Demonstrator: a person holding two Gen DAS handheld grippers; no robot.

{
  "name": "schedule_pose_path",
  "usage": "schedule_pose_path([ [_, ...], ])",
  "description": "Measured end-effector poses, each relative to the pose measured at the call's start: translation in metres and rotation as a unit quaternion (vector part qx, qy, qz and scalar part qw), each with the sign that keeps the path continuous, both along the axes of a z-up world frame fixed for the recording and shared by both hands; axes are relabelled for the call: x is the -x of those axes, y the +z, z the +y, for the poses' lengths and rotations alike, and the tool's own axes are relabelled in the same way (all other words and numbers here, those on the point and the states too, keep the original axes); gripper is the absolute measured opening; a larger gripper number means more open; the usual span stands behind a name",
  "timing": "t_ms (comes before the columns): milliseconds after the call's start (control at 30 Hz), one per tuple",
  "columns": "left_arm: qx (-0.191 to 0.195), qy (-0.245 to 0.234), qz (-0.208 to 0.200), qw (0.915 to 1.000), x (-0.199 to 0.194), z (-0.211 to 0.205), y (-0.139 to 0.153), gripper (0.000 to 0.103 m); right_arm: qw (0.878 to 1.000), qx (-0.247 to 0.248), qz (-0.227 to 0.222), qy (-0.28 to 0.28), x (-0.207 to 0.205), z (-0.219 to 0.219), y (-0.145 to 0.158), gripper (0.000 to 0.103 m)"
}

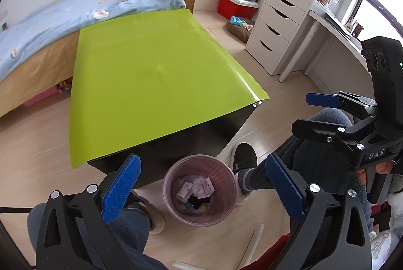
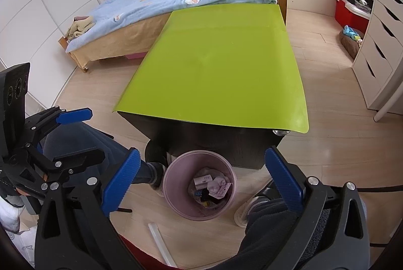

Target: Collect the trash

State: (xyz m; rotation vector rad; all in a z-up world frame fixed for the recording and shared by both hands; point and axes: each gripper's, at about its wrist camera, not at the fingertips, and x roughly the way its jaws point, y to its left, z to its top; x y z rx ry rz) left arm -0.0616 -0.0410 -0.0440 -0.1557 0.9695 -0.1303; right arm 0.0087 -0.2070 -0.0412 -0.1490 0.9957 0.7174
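Observation:
A pink waste bin (image 1: 169,190) (image 2: 168,184) stands on the wooden floor at the near end of the table, between a person's feet. Inside it lie crumpled pale paper and small cartons (image 1: 195,188) (image 2: 214,185). My left gripper (image 1: 202,163) hangs open above the bin, and nothing is between its blue pads (image 1: 121,189). My right gripper (image 2: 202,156) is also open and empty above the bin. Each gripper shows in the other's view, open: the right gripper (image 1: 303,114) at the right edge, the left gripper (image 2: 94,134) at the left edge.
A low dark table with a lime-green mat (image 1: 156,73) (image 2: 221,68) stands just beyond the bin. Behind it is a bed (image 1: 50,18) with plush toys. A white drawer unit (image 1: 277,26) and a red box (image 1: 231,5) stand at the right. Shoes (image 1: 243,156) flank the bin.

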Motion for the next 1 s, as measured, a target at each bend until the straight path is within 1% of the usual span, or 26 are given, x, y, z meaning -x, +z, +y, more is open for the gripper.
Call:
schedule_pose_path([
  [167,0.002,0.011,-0.004,0.9999,-0.001,0.007,0.004,0.096,1.0,-0.002,-0.007,-0.003,-0.002,0.005,0.008,0.098],
  [300,-0.014,0.017,-0.014,0.9997,-0.003,0.014,0.014,0.096,1.0,-0.001,-0.024,0.001,-0.005,0.012,0.019,0.098],
  [500,-0.025,0.046,-0.039,0.9979,-0.014,0.032,0.039,0.096,0.999,-0.011,-0.052,0.007,-0.018,0.027,0.047,0.098],
  [600,-0.034,0.073,-0.057,0.9952,-0.022,0.043,0.057,0.096,0.997,-0.018,-0.068,0.014,-0.025,0.034,0.064,0.098],
  [667,-0.045,0.085,-0.061,0.9934,-0.027,0.049,0.067,0.097,0.996,-0.02,-0.081,0.016,-0.029,0.038,0.075,0.098],
  [733,-0.045,0.087,-0.07,0.9928,-0.03,0.053,0.076,0.097,0.996,-0.024,-0.087,0.019,-0.032,0.042,0.083,0.098],
  [833,-0.028,0.08,-0.073,0.9937,-0.035,0.057,0.086,0.097,0.995,-0.03,-0.093,0.021,-0.036,0.045,0.091,0.098],
  [867,-0.03,0.081,-0.072,0.9936,-0.037,0.057,0.088,0.097,0.995,-0.031,-0.094,0.022,-0.037,0.046,0.092,0.098],
  [933,-0.054,0.088,-0.068,0.9923,-0.04,0.054,0.09,0.097,0.995,-0.031,-0.094,0.023,-0.036,0.047,0.092,0.098],
  [967,-0.057,0.088,-0.069,0.9922,-0.04,0.053,0.09,0.097,0.995,-0.031,-0.094,0.024,-0.036,0.047,0.092,0.098],
  [1000,-0.052,0.085,-0.069,0.9926,-0.041,0.053,0.09,0.097,0.995,-0.03,-0.094,0.024,-0.036,0.047,0.092,0.098],
])
